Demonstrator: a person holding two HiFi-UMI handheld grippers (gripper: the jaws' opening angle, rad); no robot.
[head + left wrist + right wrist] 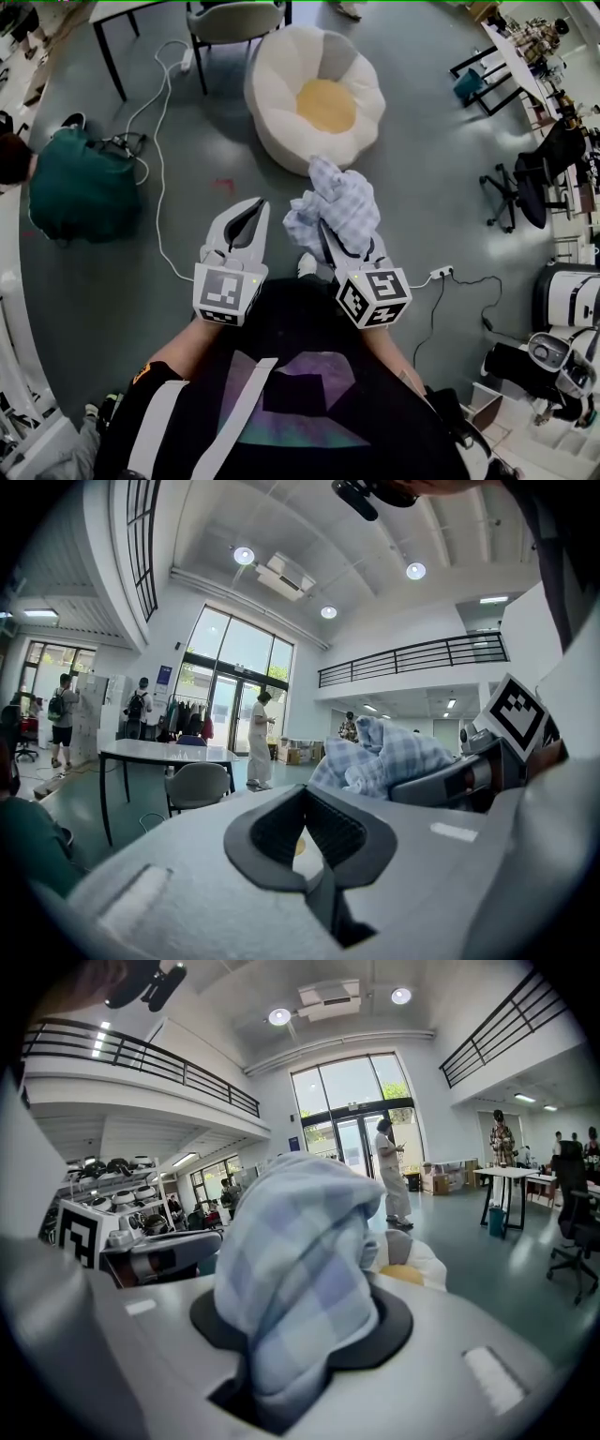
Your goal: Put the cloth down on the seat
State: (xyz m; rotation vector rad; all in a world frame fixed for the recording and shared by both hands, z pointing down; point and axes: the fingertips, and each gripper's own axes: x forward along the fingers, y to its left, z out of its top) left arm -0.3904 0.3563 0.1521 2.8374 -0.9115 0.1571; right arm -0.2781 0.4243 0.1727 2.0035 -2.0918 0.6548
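Right gripper [328, 239] clenches cloth [339, 199] bunched over its jaws; left gripper [257, 206] closed, empty.

This is an open-plan office or lab hall. It has a high ceiling, a mezzanine railing [412, 658] and a tall glass entrance [361, 1138]. Desks [164, 752], office chairs [520, 192] and cables [159, 103] stand on its grey floor [441, 187].

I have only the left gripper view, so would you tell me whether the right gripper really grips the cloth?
Observer: Yes: the right gripper view shows the cloth bunched between the right gripper's jaws, clamped.
Operator: Thank you. Where is the seat?
Observer: In the head view the flower-shaped seat stands on the floor ahead; the cloth's far edge just overlaps its near rim there.
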